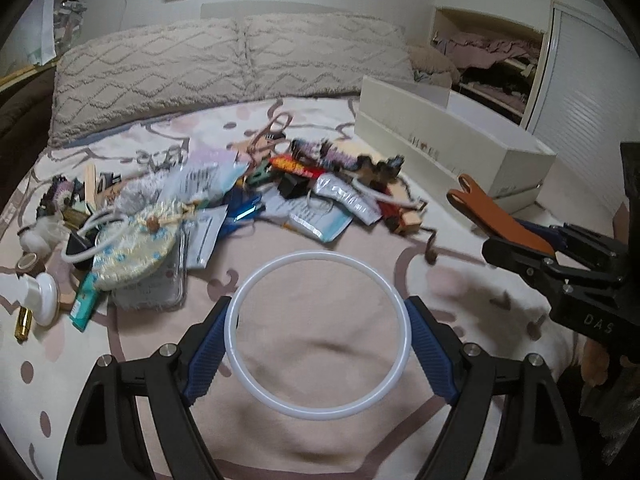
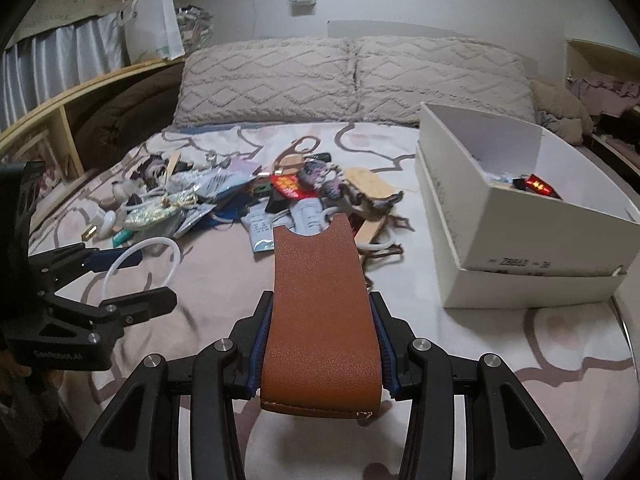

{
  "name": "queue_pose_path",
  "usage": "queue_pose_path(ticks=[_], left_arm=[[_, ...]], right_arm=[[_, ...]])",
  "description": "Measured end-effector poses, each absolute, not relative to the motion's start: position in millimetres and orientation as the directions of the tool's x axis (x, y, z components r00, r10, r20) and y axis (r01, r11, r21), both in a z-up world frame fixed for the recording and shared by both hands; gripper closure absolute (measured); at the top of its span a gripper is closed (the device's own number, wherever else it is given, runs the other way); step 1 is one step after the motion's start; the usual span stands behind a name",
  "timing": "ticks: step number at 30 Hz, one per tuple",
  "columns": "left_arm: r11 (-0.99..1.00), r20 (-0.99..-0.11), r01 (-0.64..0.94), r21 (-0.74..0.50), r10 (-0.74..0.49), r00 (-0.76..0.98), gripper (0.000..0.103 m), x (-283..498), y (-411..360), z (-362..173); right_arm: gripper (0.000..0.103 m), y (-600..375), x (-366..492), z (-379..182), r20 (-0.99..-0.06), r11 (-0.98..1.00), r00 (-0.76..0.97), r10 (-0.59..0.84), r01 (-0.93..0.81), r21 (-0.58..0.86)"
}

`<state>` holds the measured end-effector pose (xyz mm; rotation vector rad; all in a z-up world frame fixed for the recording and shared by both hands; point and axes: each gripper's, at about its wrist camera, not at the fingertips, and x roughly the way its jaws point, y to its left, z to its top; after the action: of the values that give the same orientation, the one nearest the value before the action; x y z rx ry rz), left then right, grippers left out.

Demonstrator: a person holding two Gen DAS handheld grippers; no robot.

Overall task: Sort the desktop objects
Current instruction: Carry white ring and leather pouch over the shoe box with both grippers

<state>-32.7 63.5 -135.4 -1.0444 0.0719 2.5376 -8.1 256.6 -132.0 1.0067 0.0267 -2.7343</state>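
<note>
"GenRobot.AI" marks the left gripper (image 2: 132, 276), clamped across a white ring (image 1: 318, 336); the right gripper (image 2: 320, 344) grips a brown strap (image 2: 320, 312), box (image 2: 520, 236) at two o'clock.

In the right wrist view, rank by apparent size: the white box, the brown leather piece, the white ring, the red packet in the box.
1. White box
2. Brown leather piece, enlarged by nearness to the camera
3. White ring, partly hidden by the left gripper
4. Red packet

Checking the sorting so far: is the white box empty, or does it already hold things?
Not empty. The right wrist view shows the open white box holding a few items at its far end, including a dark one with red markings.
</note>
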Motion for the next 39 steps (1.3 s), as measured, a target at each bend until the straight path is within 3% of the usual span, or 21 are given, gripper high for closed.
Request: queue_pose_path(ticks=[22, 39], left_arm=[[-0.868, -0.594, -0.485, -0.106, 0.446, -0.669, 0.019, -16.6, 136.9, -76.4], [-0.823, -0.555, -0.561, -0.093, 0.511, -0.657, 0.019, -39.8, 197.9, -51.6]], right_arm=[[0.058, 318.8, 19.9, -65.2, -0.524, -0.986, -0.837, -0.161, 0.161, 0.045], [0.058, 389.5, -7.4, -16.6, -0.465, -0.997, -0.882, -0.074, 0.075, 0.018]])
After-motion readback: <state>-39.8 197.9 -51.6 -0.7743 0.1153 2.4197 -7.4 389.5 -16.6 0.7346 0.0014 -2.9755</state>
